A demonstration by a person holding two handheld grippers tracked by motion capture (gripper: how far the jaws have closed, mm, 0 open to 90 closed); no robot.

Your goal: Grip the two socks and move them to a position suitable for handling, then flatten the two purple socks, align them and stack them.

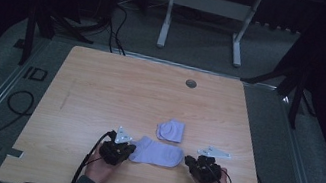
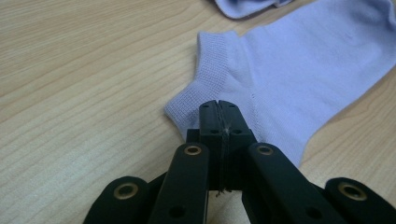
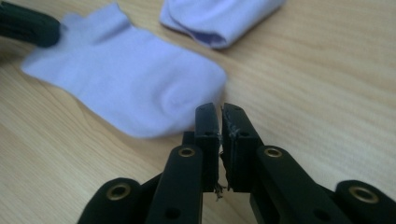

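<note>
The flat lilac sock (image 1: pixel 158 153) lay near the front edge of the table (image 1: pixel 100 90), between the two grippers. The left gripper (image 2: pixel 218 108) was pressed shut on the sock's cuff corner. The right gripper (image 3: pixel 220 113) was seen with jaws parted by a thin slit, nothing between them, its tips just off the toe end.

A slip was judged possible: only a small bite of cuff was pinched, so a pull could free it. With the toe ungripped, the sock could be dragged or bunched rather than folded cleanly. A low right-hand approach could push the toe instead of catching it.

A folded sock (image 1: pixel 170 130) sat just behind, close enough to be knocked. Much open wood was left toward the back edge and both side edges; little room was left toward the front edge.
</note>
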